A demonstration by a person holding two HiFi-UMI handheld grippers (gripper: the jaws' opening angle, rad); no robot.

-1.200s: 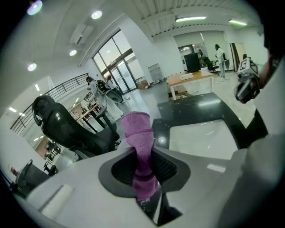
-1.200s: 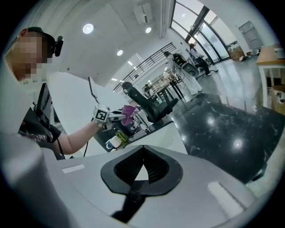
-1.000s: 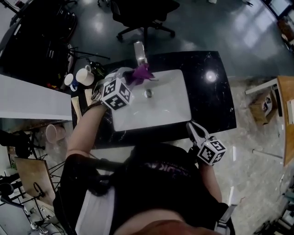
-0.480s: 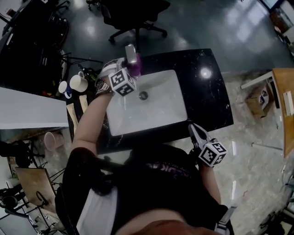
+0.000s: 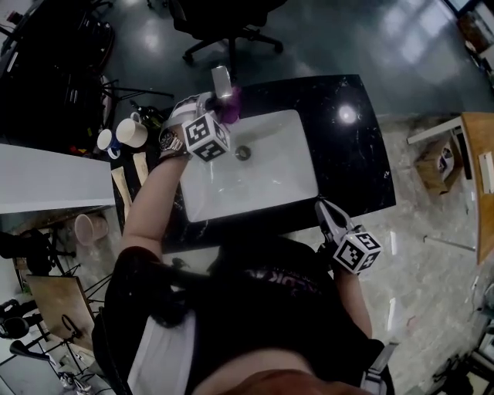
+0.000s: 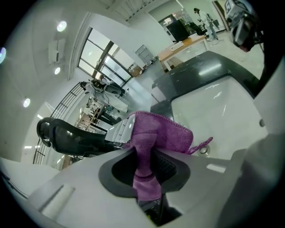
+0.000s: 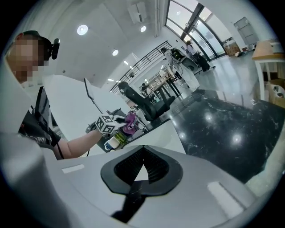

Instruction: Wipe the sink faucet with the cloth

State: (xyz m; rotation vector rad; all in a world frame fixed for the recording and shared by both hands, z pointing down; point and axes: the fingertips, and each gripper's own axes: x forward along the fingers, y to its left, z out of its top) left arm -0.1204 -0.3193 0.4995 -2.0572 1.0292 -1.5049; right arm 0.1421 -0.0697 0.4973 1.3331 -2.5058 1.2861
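A purple cloth [image 6: 156, 136] is pinched between the jaws of my left gripper [image 6: 149, 165], and its free end lies draped over the chrome faucet [image 6: 116, 132]. In the head view the left gripper [image 5: 218, 116] sits at the back left corner of the white sink [image 5: 270, 181], with the cloth [image 5: 230, 109] pressed against the base of the faucet [image 5: 221, 80]. My right gripper [image 5: 326, 214] hangs shut and empty near the counter's front edge, right of the sink. The right gripper view shows the left gripper [image 7: 116, 127] and the cloth [image 7: 130, 122] far off.
The sink is set in a black marble counter [image 5: 351, 146]. Two white mugs [image 5: 123, 135] stand at the counter's left end. An office chair [image 5: 224, 19] stands behind the counter, a wooden table [image 5: 482, 177] at the far right. The drain [image 5: 243, 153] lies in the basin.
My left gripper has moved left and back with the cloth, from over the basin's rear edge to the faucet's base. The right gripper has stayed where it was.
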